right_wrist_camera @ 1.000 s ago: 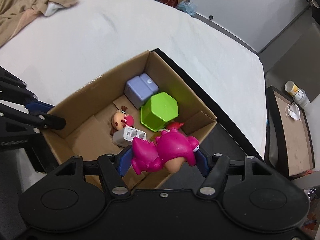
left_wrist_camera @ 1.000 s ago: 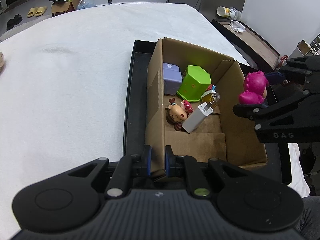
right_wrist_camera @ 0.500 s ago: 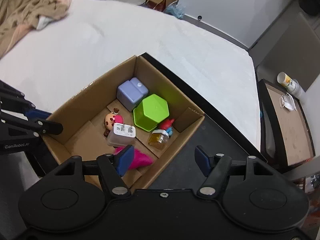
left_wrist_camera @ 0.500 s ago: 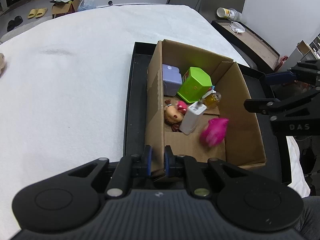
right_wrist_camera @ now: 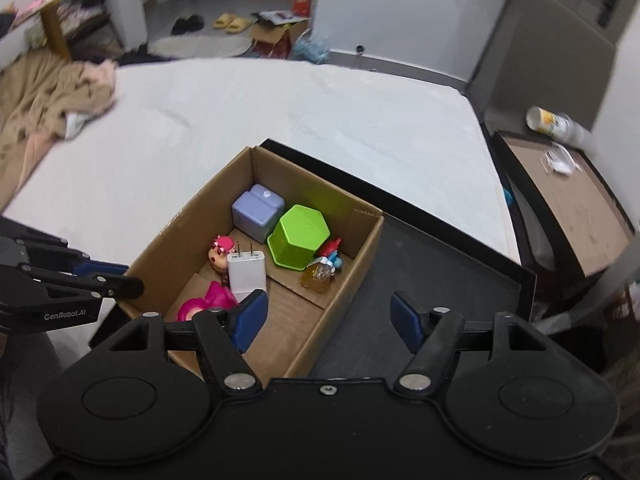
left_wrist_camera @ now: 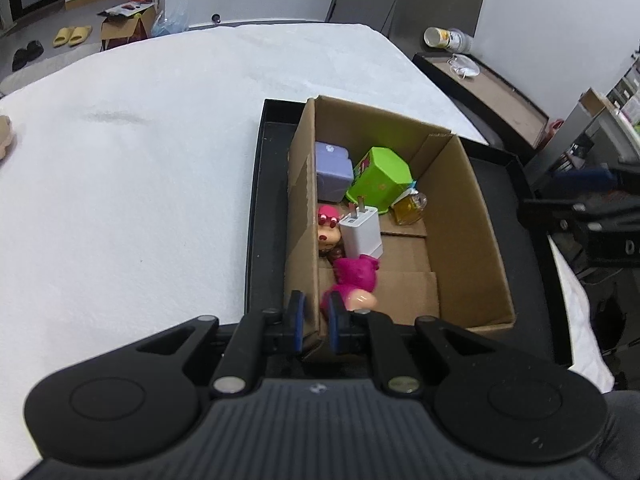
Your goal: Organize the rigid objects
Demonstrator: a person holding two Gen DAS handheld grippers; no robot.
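Note:
A cardboard box [left_wrist_camera: 472, 216] [right_wrist_camera: 356, 264] stands on a black tray [left_wrist_camera: 264, 184] [right_wrist_camera: 440, 280] on the white bed. In it lie a magenta dinosaur toy [left_wrist_camera: 356, 280] [right_wrist_camera: 208, 302], a white charger [left_wrist_camera: 360, 228] [right_wrist_camera: 246, 274], a small doll [left_wrist_camera: 328, 228] [right_wrist_camera: 220, 250], a green hexagonal container [left_wrist_camera: 380, 180] [right_wrist_camera: 300, 236], a lilac box [left_wrist_camera: 332, 168] [right_wrist_camera: 258, 210] and a small amber bottle [left_wrist_camera: 408, 206] [right_wrist_camera: 318, 276]. My left gripper [left_wrist_camera: 314, 322] is shut on the box's near wall. My right gripper [right_wrist_camera: 326, 322] is open and empty above the box's right edge.
A beige blanket [right_wrist_camera: 52, 92] lies on the far left of the bed. A dark bedside stand [left_wrist_camera: 484, 92] [right_wrist_camera: 568, 200] with a bottle [left_wrist_camera: 446, 38] is to the right. Slippers [left_wrist_camera: 72, 36] and cartons are on the floor beyond.
My right gripper opened and let go of the magenta dinosaur. It fell into the box and now lies beside the charger. The right gripper drew back. The left gripper kept its hold.

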